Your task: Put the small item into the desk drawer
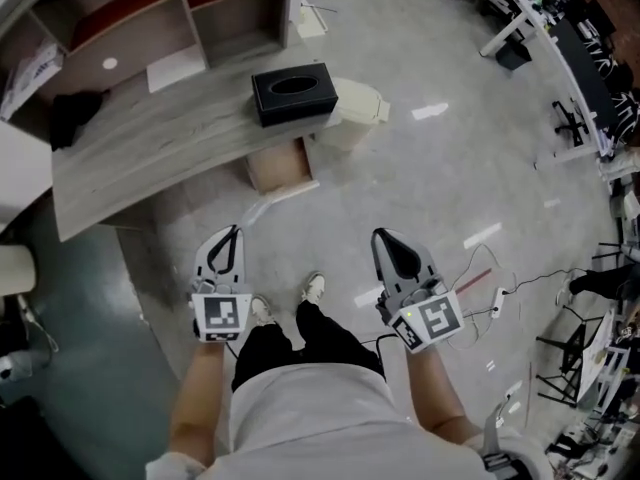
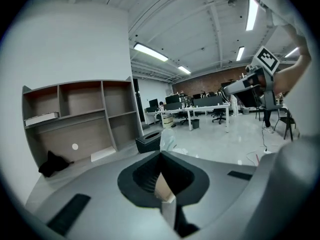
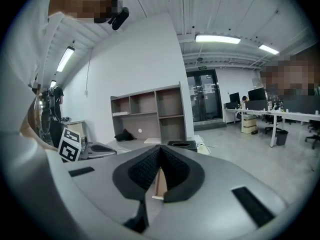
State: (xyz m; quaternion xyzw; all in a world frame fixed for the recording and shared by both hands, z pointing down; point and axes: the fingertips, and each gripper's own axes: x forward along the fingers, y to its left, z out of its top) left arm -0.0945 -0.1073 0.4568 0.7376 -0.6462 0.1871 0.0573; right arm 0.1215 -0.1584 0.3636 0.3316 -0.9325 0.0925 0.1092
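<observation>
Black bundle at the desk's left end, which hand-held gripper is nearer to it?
Left. The left hand-held gripper hangs over the floor just off the desk's front edge, down-right of the black bundle; the right hand-held gripper is farther right, beyond the person's legs.

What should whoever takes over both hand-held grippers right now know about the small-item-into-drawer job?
Left hand-held gripper: shut, empty, over the floor short of the desk.
Right hand-held gripper: shut, empty, level with the left one.
Things: a black box and a dark item lie on the desk; a wooden unit sits under its edge. Which small item is meant, I cannot tell.
Done: nothing picked up.
Left: reach the desk, open the drawer, grasp the item, put it in.
</observation>
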